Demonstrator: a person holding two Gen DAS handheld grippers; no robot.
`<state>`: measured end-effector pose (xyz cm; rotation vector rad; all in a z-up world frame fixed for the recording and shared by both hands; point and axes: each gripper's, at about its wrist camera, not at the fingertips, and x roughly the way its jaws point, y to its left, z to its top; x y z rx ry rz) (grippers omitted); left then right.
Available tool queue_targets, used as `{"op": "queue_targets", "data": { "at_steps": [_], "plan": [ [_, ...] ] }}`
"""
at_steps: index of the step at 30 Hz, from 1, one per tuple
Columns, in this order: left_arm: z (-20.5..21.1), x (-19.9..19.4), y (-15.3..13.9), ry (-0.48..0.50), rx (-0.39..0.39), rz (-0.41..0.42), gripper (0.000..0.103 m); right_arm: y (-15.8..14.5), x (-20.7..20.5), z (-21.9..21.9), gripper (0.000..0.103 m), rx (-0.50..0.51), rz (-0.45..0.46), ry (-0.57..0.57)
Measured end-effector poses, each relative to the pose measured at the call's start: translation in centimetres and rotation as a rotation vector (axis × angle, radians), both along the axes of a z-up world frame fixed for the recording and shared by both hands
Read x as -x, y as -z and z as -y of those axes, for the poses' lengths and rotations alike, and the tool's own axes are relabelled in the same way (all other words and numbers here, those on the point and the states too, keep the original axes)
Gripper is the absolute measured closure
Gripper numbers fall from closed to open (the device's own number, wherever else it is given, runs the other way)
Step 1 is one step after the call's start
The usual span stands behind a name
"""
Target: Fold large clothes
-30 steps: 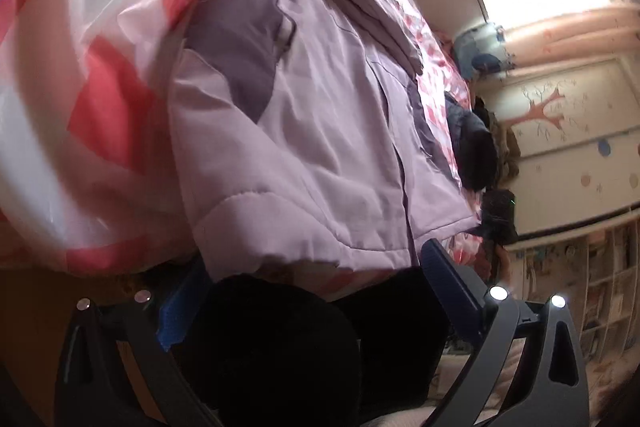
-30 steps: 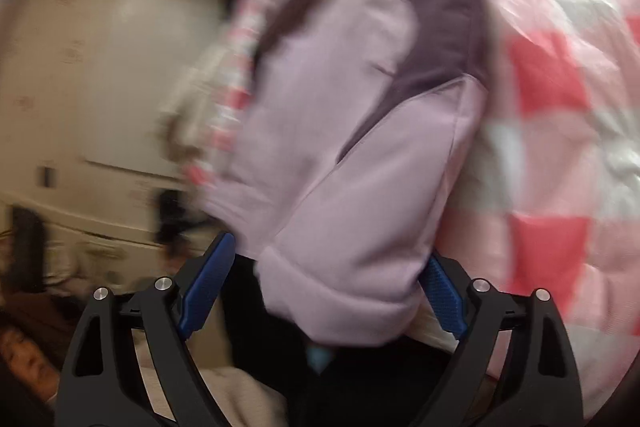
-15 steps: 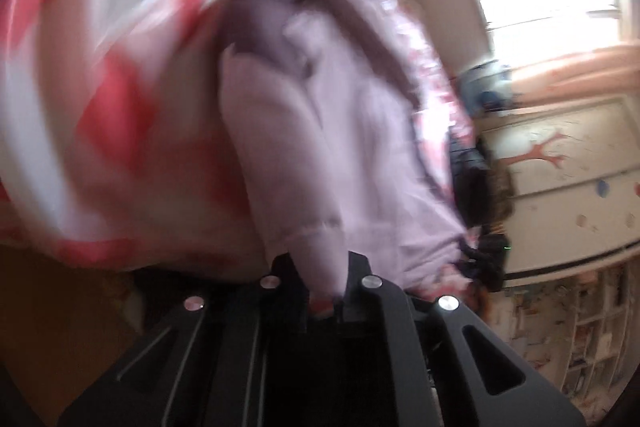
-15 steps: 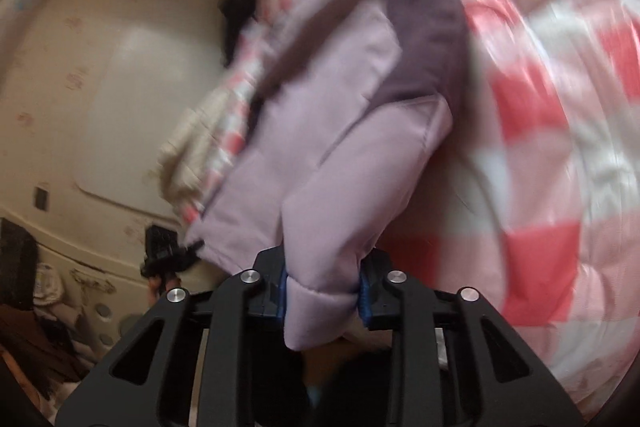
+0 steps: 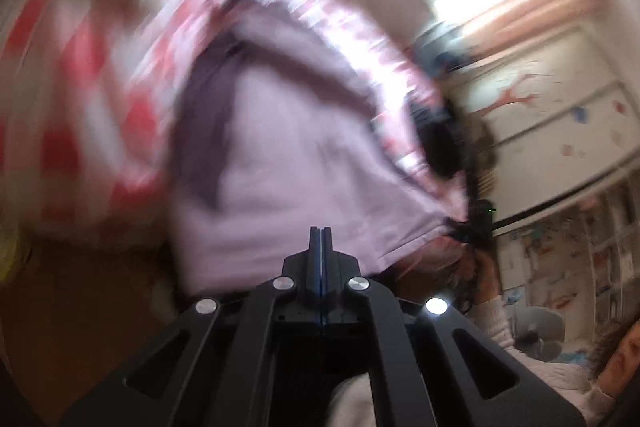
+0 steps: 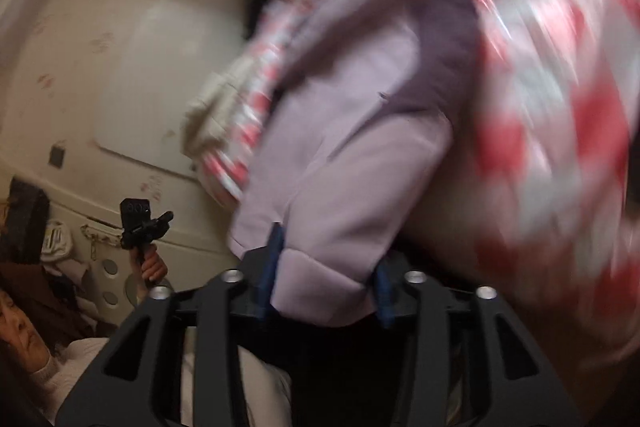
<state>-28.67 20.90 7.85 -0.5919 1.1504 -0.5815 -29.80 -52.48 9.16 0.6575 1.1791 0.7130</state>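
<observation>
Left claw [image 5: 320,247] pinched empty w/ jacket [image 5: 304,155] just ahead; right claw [image 6: 326,279], jaws just reopening, straddles its sleeve cuff [image 6: 320,287].

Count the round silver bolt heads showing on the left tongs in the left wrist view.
4 bolt heads on the left tongs: an inner pair beside the shut fingers, and an outer pair lower down, one at left, one glaring at right. More may sit out of view.

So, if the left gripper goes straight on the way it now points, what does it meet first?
Most likely the lilac jacket. The left gripper is shut with nothing between its fingers, and the jacket fills the view just ahead. The picture is blurred, so depth is uncertain.
</observation>
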Motion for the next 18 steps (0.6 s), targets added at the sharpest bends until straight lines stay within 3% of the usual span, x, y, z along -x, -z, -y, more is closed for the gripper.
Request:
{"op": "queue_targets", "data": {
  "at_steps": [3,6,7,9,11,12,13,14,15,18],
  "plan": [
    [-1.5,-1.5,5.2,-0.021,0.012,-0.120,0.102,4.8,0.8,2.5,0.049,-0.105,-0.111,0.050],
    [-2.6,-3.2,10.2,-0.040,0.136,-0.227,0.102,6.0,1.0,3.0,0.039,-0.174,-0.128,0.044],
    [-2.7,-3.5,11.1,-0.034,0.180,-0.248,0.102,6.0,1.0,3.0,0.033,-0.179,-0.132,0.037],
    [-2.0,-4.3,12.8,-0.012,0.272,-0.269,0.102,6.2,0.5,2.8,0.031,-0.187,-0.145,0.021],
    [-1.4,-4.7,13.1,0.007,0.303,-0.275,0.098,6.2,0.1,2.4,0.031,-0.193,-0.146,0.016],
    [-1.0,-4.9,13.3,0.018,0.316,-0.287,0.067,6.2,0.0,2.1,0.031,-0.192,-0.147,0.012],
    [0.0,-4.6,12.9,0.032,0.324,-0.277,0.041,6.4,-0.3,2.2,0.031,-0.194,-0.149,0.007],
    [0.3,-4.5,12.5,0.030,0.311,-0.243,0.006,6.6,-0.5,1.9,0.031,-0.192,-0.153,-0.001],
    [0.6,-4.4,11.5,0.028,0.285,-0.198,0.006,6.9,-0.6,1.8,0.030,-0.188,-0.156,-0.003],
    [-0.2,-3.8,11.0,0.042,0.282,-0.181,0.006,7.3,-0.8,1.3,0.029,-0.182,-0.168,-0.015]
  ]
}}
